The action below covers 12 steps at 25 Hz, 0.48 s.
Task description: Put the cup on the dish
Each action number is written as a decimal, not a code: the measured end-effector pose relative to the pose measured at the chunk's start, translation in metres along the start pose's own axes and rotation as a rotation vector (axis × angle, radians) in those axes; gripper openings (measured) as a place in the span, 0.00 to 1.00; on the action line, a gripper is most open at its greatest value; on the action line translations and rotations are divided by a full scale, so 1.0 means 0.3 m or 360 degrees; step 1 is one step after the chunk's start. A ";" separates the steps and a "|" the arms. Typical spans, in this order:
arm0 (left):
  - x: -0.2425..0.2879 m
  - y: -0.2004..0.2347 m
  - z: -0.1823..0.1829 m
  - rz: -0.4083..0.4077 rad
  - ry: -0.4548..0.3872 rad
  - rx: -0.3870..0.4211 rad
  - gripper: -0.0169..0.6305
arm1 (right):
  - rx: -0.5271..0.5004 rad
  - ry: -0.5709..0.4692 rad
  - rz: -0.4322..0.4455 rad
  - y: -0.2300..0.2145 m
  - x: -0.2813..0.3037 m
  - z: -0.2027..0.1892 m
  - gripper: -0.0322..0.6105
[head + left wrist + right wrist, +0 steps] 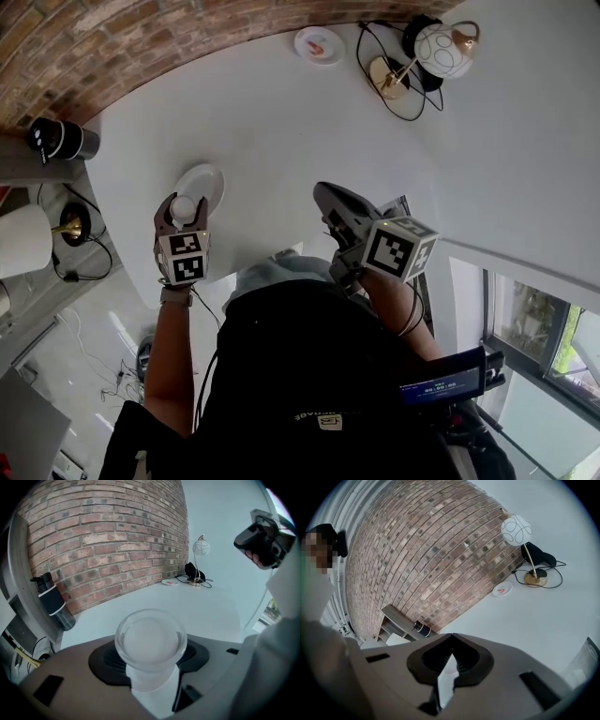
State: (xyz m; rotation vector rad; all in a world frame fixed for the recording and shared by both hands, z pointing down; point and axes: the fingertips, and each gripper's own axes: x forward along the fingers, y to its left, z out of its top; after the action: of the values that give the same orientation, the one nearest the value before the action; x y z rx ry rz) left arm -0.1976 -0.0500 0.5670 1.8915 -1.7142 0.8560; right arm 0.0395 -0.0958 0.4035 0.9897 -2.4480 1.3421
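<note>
Left tool (184, 212) grips cup (151, 641), partly hiding dish (210, 182).

We take this for lived-in room, home or studio: brick wall (103, 536); white table (281, 122); globe lamp (442, 49); window (530, 323).

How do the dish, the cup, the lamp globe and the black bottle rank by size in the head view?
1. black bottle, the longest.
2. dish and lamp globe: they look alike, so I won't rank them.
3. cup, clearly smallest.
</note>
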 end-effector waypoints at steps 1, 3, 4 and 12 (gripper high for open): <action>0.009 0.003 -0.008 0.0002 0.0005 -0.0006 0.43 | 0.0000 0.0004 -0.0007 -0.002 0.003 0.000 0.05; 0.026 0.007 -0.021 -0.0007 0.0017 -0.0016 0.43 | 0.0012 0.0007 -0.0020 -0.007 0.008 -0.001 0.05; 0.034 0.008 -0.026 -0.0013 0.0022 -0.0018 0.43 | 0.0018 0.0009 -0.0027 -0.009 0.011 -0.002 0.05; 0.093 0.015 -0.069 -0.0040 0.0070 0.0005 0.43 | 0.0025 0.0027 -0.0060 -0.018 0.030 -0.008 0.05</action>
State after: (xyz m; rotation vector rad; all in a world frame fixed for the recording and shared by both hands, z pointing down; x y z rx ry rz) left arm -0.2039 -0.0561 0.6008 1.8783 -1.6608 0.8850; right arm 0.0359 -0.1001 0.4126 1.0183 -2.3981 1.3539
